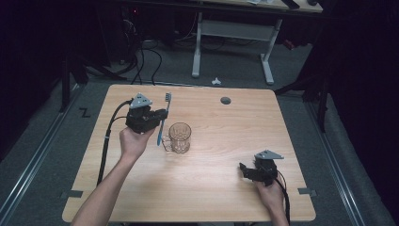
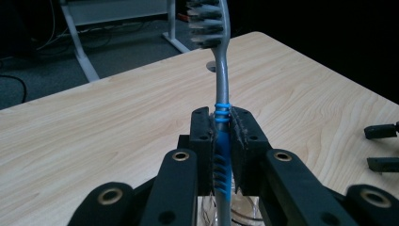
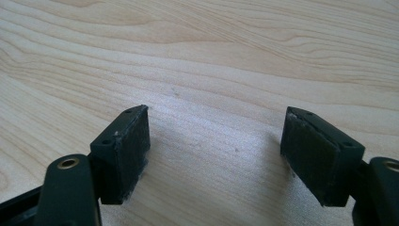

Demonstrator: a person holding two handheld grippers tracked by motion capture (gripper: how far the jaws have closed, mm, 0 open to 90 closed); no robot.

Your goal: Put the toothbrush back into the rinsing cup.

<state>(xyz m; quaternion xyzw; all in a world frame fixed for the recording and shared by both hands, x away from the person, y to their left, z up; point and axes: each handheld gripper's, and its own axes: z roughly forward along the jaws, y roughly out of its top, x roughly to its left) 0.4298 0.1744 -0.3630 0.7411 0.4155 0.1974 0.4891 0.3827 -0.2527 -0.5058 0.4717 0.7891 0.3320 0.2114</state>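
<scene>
Toothbrush (image 2: 222,141) sits pinched between the jaws of the left tool (image 1: 163,114), whose pads press on the blue ribbed part of its handle from both sides. In the left gripper view its grey neck rises straight up out of the jaws and ends in the bristled head (image 2: 207,21) well above them, while the blue lower handle runs down between the jaw arms and out at the bottom edge. In the high view the toothbrush (image 1: 163,117) stands roughly upright at the tip of the left tool, with its head beyond the tool, toward the far edge of the bench (image 1: 141,188), and its blue end pointing back toward the person's hand (image 1: 133,141). A clear glass mug (image 1: 179,138) stands on the bench just beside the lower end of the brush, to the right of the left tool; whether the brush touches it cannot be told. The right tool (image 1: 242,168) lies low over the bench near its right front corner, well apart from the brush and mug, its jaws spread wide with only bare wood between the pads (image 3: 126,150).
</scene>
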